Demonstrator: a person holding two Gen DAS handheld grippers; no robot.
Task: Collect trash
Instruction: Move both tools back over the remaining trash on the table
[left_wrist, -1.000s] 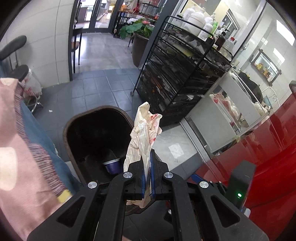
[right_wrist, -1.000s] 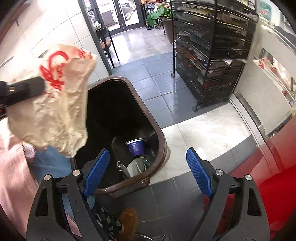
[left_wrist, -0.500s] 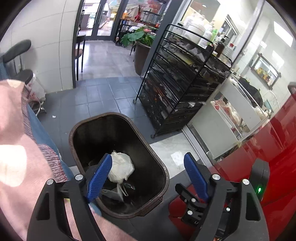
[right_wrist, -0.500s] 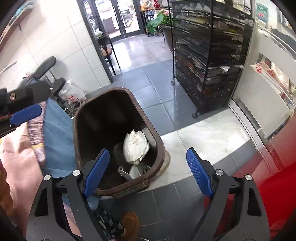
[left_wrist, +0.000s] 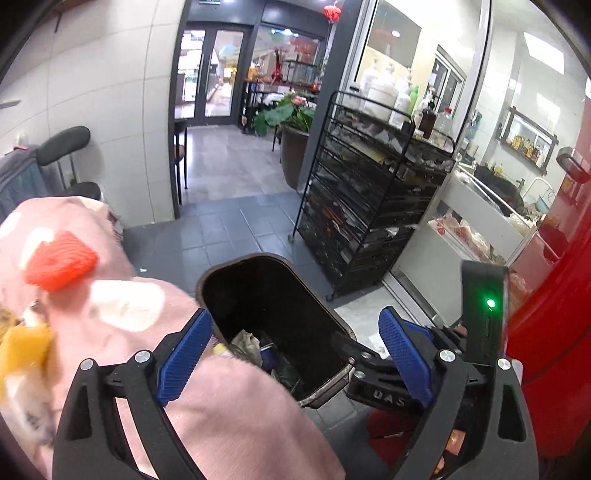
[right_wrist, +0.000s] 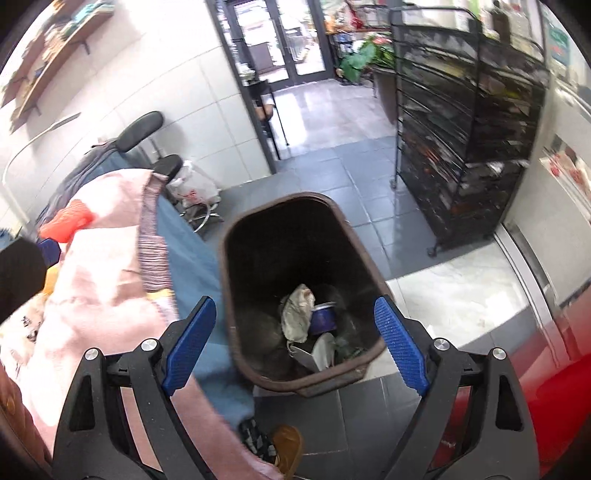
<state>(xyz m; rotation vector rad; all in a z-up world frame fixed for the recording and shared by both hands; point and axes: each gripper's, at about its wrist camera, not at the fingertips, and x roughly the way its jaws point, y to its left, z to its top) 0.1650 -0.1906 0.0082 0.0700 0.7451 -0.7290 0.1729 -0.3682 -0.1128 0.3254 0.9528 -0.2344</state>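
Note:
A dark brown trash bin stands on the tiled floor under both grippers. A crumpled paper bag with red print lies inside it, beside a purple cup and other scraps. My left gripper hangs above the bin's near rim; its jaws are opening and nothing is between them. My right gripper is also above the bin, its jaws wide and still opening a little, with nothing held. The left gripper's body shows at the left edge of the right wrist view.
The person's pink garment and blue trousers press close on the bin's left. A black wire rack stands behind it on the right. A red surface fills the right edge. A chair and a plastic bag are back left.
My left gripper let go of the paper bag, which dropped into the bin, and its jaws spread wide. Both grippers have risen and drawn back from the bin.

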